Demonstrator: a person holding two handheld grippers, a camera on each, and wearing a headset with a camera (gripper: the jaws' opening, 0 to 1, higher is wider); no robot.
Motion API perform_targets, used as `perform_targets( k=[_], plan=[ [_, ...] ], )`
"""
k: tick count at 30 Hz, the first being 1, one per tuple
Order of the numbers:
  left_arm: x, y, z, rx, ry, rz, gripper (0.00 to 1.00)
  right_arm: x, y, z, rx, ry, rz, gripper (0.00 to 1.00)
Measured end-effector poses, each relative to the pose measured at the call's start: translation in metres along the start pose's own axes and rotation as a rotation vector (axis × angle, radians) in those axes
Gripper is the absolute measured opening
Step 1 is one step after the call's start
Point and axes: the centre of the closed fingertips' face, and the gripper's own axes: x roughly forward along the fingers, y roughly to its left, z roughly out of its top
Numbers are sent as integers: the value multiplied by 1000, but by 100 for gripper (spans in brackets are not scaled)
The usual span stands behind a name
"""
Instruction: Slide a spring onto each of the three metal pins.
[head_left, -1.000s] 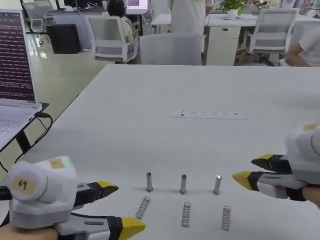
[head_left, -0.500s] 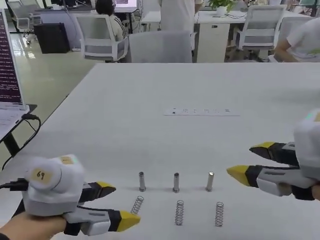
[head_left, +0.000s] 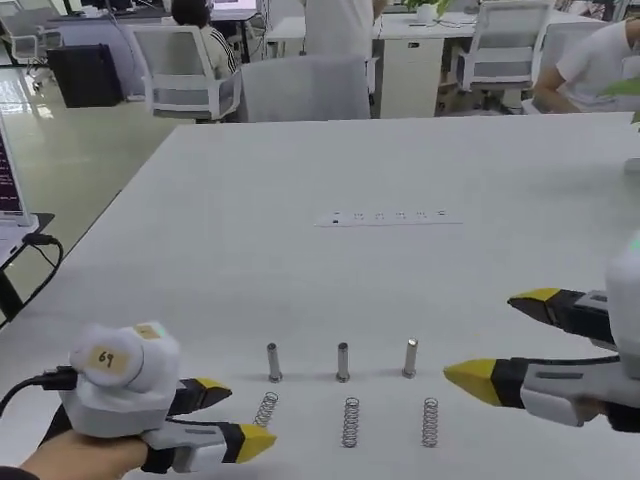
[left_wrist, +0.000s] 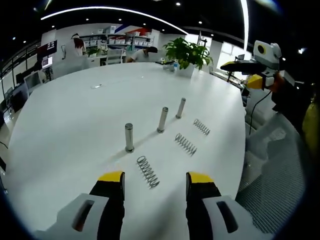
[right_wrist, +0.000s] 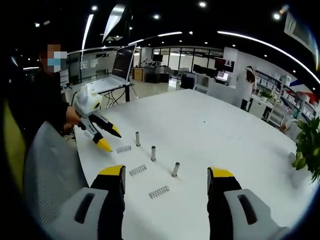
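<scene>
Three short metal pins stand upright in a row on the white table (head_left: 300, 280): left pin (head_left: 274, 362), middle pin (head_left: 343, 361), right pin (head_left: 410, 357). A loose spring lies in front of each: left spring (head_left: 266, 408), middle spring (head_left: 351, 421), right spring (head_left: 430, 421). My left gripper (head_left: 238, 415) is open at the near left, its yellow tips just left of the left spring (left_wrist: 148, 171), which lies between the jaws' line. My right gripper (head_left: 492, 337) is open and holds nothing, right of the right pin (right_wrist: 175, 169) and above the table.
A strip of small printed marks (head_left: 390, 216) lies mid-table beyond the pins. A laptop (head_left: 5, 180) and cable (head_left: 30, 245) sit off the table's left edge. Office chairs (head_left: 305, 90) and seated people are behind. A potted plant (left_wrist: 187, 52) stands at one table end.
The head camera has swung, so the whole scene sits further left and higher. Both grippers stay open near the same spots; the pins and springs have not moved.
</scene>
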Motion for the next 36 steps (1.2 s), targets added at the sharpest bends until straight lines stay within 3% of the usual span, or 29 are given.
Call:
perform_targets(
  k=[14, 32, 36],
  plan=[
    [10, 4, -8, 18, 45, 36, 32, 1, 16, -9, 42, -4, 79, 99],
    [23, 7, -14, 46, 81, 46, 22, 3, 20, -14, 33, 18, 101, 99],
    [23, 8, -18, 69, 97, 55, 16, 3, 19, -15, 35, 21, 97, 98]
  ],
)
